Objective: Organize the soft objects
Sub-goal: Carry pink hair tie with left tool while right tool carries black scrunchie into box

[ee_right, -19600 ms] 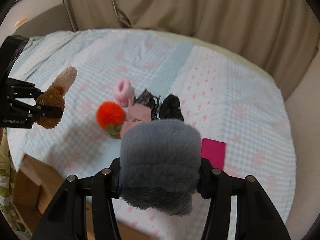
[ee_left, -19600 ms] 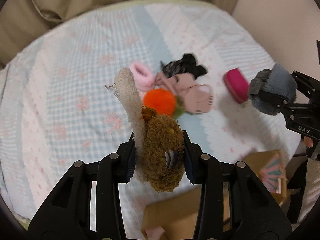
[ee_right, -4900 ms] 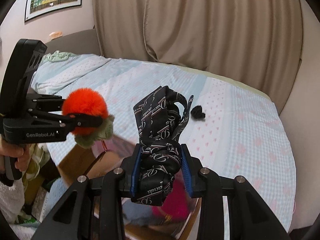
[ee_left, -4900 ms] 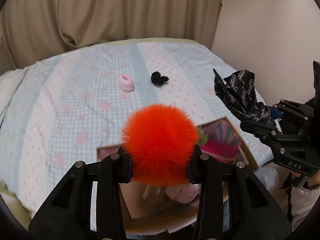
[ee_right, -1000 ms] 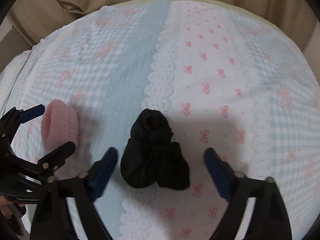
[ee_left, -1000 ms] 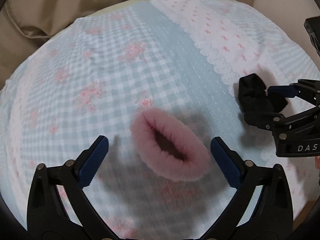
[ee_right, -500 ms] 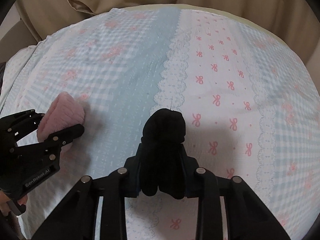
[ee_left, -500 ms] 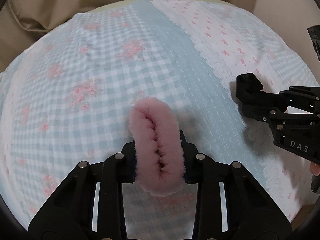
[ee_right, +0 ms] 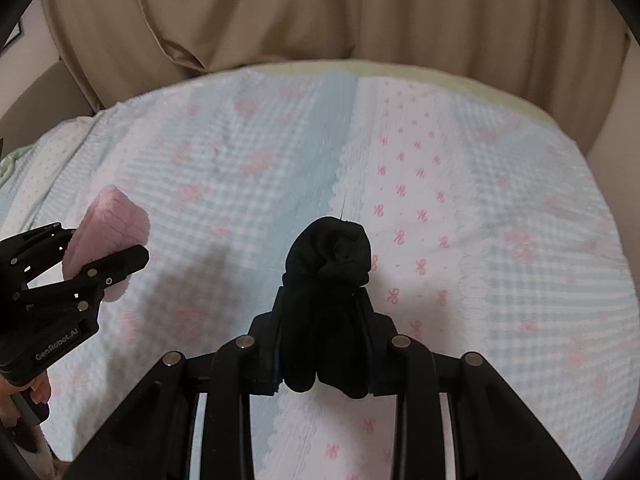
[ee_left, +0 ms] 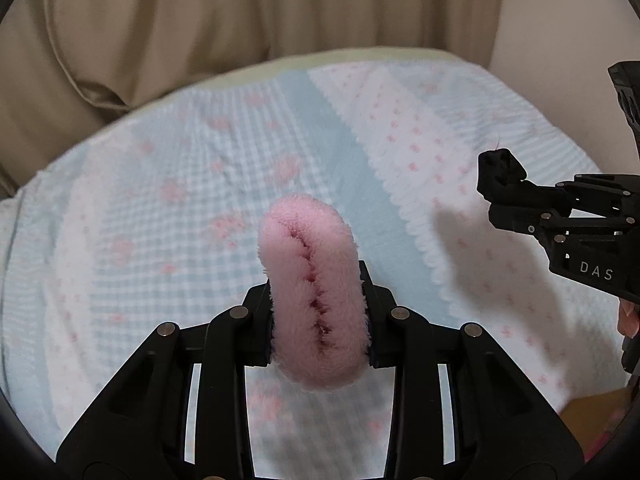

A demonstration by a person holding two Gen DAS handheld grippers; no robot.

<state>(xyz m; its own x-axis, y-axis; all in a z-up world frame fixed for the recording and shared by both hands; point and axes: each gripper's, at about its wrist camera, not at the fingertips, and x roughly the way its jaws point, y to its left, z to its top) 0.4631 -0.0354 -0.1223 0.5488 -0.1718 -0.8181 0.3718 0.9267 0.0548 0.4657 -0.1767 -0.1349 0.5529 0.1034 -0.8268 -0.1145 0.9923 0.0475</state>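
My left gripper (ee_left: 318,312) is shut on a fluffy pink ring-shaped soft object (ee_left: 312,292), squeezed flat and held above the bed. My right gripper (ee_right: 324,340) is shut on a rolled black fabric bundle (ee_right: 328,280), also lifted off the bed. In the left wrist view the right gripper (ee_left: 508,196) sits at the right with the black bundle (ee_left: 500,168) at its tip. In the right wrist view the left gripper (ee_right: 100,256) sits at the left with the pink object (ee_right: 108,228) in it.
The bed has a light blue and white patterned quilt (ee_left: 200,184) with pink flowers and bows. Beige curtains (ee_right: 320,12) hang behind it. A corner of a cardboard box (ee_left: 592,416) shows at the lower right of the left wrist view.
Both grippers closed on their objects a second ago and have since lifted them up off the quilt and drawn back; more curtain is in view now.
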